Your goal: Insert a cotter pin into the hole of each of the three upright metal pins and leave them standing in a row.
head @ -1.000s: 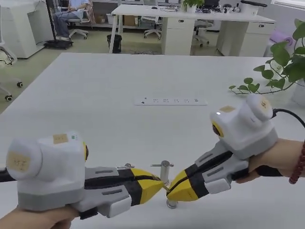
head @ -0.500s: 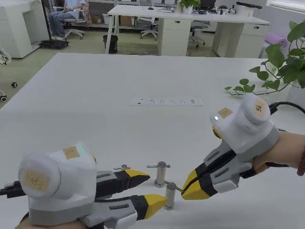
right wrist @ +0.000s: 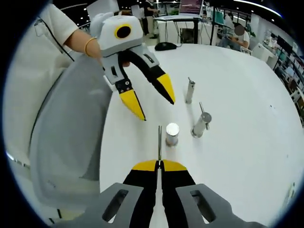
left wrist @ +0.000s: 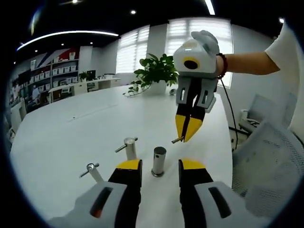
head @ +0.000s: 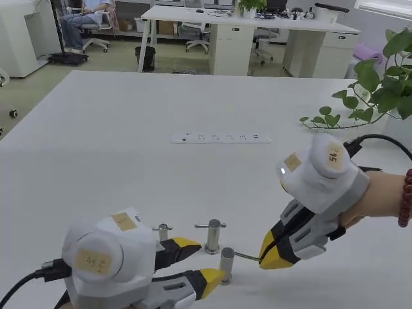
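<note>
1 power strip [head: 221,137]. On its near side: 3 upright metal pins, i.e. left pin [head: 163,233], mid pin [head: 213,238], front pin [head: 226,264]. Cotters: 3 total, w/ 2 thru left & mid pins and 1 cotter pin [head: 247,257] pinched in right gripper [head: 262,261]. Grippers: 2, incl. left gripper [head: 212,259]. Potted plant [head: 380,71]: 1, right of strip.

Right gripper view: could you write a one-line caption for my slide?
Right gripper shut on a cotter pin, pointing toward the nearest upright metal pin; left gripper open beside it.
</note>
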A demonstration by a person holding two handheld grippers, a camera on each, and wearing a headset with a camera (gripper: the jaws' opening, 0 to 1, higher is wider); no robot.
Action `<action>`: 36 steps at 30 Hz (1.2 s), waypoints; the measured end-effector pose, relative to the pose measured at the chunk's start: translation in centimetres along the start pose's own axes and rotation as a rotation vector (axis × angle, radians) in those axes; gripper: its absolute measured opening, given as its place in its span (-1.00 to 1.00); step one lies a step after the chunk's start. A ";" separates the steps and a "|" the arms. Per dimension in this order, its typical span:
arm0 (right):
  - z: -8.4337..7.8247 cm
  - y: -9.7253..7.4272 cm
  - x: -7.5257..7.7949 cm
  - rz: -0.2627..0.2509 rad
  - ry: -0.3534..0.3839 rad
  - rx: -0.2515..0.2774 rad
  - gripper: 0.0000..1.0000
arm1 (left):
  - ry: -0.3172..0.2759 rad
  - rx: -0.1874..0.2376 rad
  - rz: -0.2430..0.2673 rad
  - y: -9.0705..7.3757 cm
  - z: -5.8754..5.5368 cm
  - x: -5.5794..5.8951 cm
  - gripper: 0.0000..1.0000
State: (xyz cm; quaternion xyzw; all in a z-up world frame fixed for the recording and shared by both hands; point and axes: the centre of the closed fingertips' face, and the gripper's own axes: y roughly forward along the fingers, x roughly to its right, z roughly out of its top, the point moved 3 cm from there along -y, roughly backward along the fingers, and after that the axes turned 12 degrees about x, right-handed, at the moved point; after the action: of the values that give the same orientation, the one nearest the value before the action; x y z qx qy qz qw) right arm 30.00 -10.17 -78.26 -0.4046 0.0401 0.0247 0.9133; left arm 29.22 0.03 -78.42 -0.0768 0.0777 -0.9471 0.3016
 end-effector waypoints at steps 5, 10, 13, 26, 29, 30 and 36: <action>-0.9 0.0 0.8 -0.013 -0.024 -0.048 -0.94 | 0.001 -0.012 0.013 0.9 -0.7 -0.1 -0.46; -1.6 0.2 1.4 -0.010 -0.029 -0.081 -0.94 | -0.001 -0.021 0.022 1.8 -1.2 0.0 -0.46; -1.9 0.3 1.9 -0.014 -0.028 -0.093 -0.94 | 0.008 -0.029 0.032 2.3 -1.5 -0.1 -0.47; -2.4 0.8 2.8 0.003 -0.094 -0.159 -0.94 | -0.004 -0.045 0.046 3.7 -2.3 -0.2 -0.59; -2.1 1.0 2.9 0.014 -0.103 -0.156 -0.94 | -0.007 -0.045 0.048 3.8 -2.3 -0.2 -0.66; -2.1 1.0 2.8 0.019 -0.107 -0.157 -0.94 | -0.007 -0.045 0.049 3.8 -2.3 -0.3 -0.68; -1.7 1.1 2.9 0.028 -0.135 -0.160 -0.94 | -0.007 -0.041 0.045 4.0 -2.3 -0.2 -0.72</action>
State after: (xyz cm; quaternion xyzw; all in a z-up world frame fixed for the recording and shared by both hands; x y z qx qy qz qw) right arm 32.72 -10.66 -80.44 -0.4732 -0.0179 0.0680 0.8781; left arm 31.15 -2.80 -81.49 -0.0847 0.0979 -0.9380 0.3214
